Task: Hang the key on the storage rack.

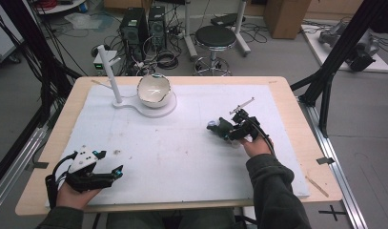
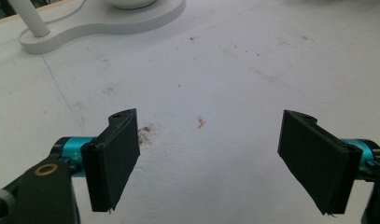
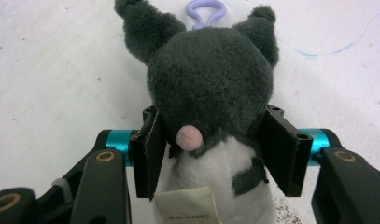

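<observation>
White-covered table (image 1: 182, 157), lightly soiled. Nearest, left gripper (image 1: 116, 172) rests idle, jaws wide apart. Mid-table, right gripper (image 3: 211, 151) is clamped on the grey plush toy (image 3: 211, 88); keep the squeeze centred. Beyond, bowl (image 1: 153, 89) on its stand (image 1: 116, 101).

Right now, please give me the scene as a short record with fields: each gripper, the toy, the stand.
left gripper: open, empty, low over the white mat
right gripper: shut on the dark grey and white plush toy
toy loop: lilac plastic clip at its head
stand: white base with post, holding a white bowl
</observation>
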The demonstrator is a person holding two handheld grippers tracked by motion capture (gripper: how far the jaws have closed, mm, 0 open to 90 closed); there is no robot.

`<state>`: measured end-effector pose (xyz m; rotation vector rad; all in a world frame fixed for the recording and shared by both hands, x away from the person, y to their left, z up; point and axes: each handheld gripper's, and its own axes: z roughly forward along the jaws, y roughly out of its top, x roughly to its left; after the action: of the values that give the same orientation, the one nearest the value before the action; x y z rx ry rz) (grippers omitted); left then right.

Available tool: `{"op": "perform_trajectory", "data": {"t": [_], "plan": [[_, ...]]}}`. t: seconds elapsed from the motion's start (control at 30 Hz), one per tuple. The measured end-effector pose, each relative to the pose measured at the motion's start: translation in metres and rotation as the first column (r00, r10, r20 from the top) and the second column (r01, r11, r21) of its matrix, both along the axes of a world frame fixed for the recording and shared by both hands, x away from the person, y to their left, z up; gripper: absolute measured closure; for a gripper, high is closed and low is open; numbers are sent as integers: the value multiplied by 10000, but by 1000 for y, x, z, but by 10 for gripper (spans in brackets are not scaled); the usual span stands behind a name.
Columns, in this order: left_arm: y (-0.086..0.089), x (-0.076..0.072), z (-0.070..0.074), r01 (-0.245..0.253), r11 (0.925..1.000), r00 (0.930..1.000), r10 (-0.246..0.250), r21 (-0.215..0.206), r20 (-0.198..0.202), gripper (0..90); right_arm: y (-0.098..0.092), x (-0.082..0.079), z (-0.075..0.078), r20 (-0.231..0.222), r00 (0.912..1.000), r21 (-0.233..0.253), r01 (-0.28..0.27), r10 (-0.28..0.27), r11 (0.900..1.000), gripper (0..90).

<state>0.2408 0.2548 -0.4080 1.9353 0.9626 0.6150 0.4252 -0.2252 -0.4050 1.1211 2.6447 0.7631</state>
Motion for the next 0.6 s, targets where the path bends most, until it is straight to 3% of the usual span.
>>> {"op": "perform_trajectory", "data": {"t": [0.27,0.6], "plan": [[0,0,0,-15,10000,10000,15,-42,-4,210,-4,0,2,-10,10000,182,-11,12,9998,472],[0,0,0,-8,10000,10000,8,-22,23,210,-8,-4,11,326,9993,700,-189,167,9974,478]]}}
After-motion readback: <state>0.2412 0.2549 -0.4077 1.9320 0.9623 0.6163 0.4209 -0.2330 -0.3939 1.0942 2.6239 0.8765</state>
